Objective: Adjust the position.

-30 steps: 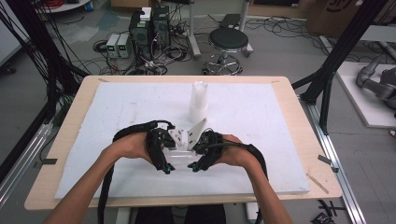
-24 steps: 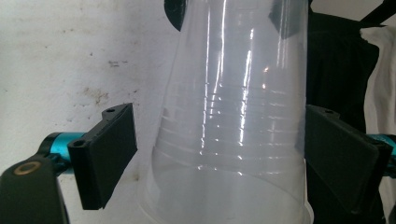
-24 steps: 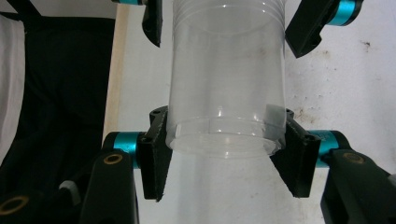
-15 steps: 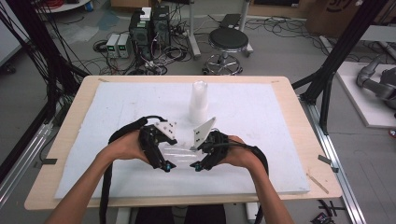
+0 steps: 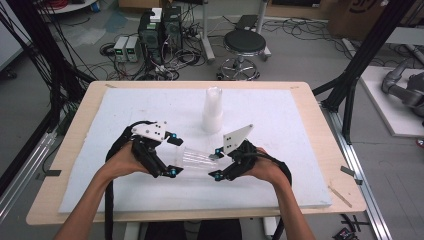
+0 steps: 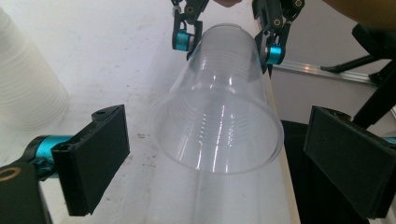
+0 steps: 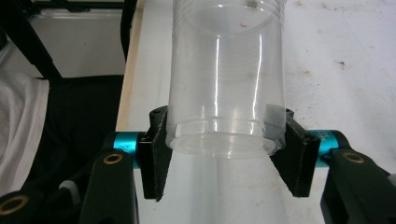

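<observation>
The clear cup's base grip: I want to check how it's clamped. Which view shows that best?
The right gripper view: the clear cup fills the frame, its base pinched between the right tool's pads. The left gripper view looks into the cup's open mouth, with the left tool open around it. The high view shows the cup small and faint.

Seen along the right hand-held gripper (image 7: 219, 154): two black jaws pressed against opposite sides of a clear plastic cup (image 7: 227, 79), near its narrow closed base. Cup held level above the table (image 7: 336, 60), wide end pointing away, ribbed rings showing through its wall. Blue fittings behind each jaw. White, lightly speckled table surface below and to the right; pale wooden edge (image 7: 128, 79) running down the left. Dark floor and white cloth (image 7: 21, 135) beyond that edge.
</observation>
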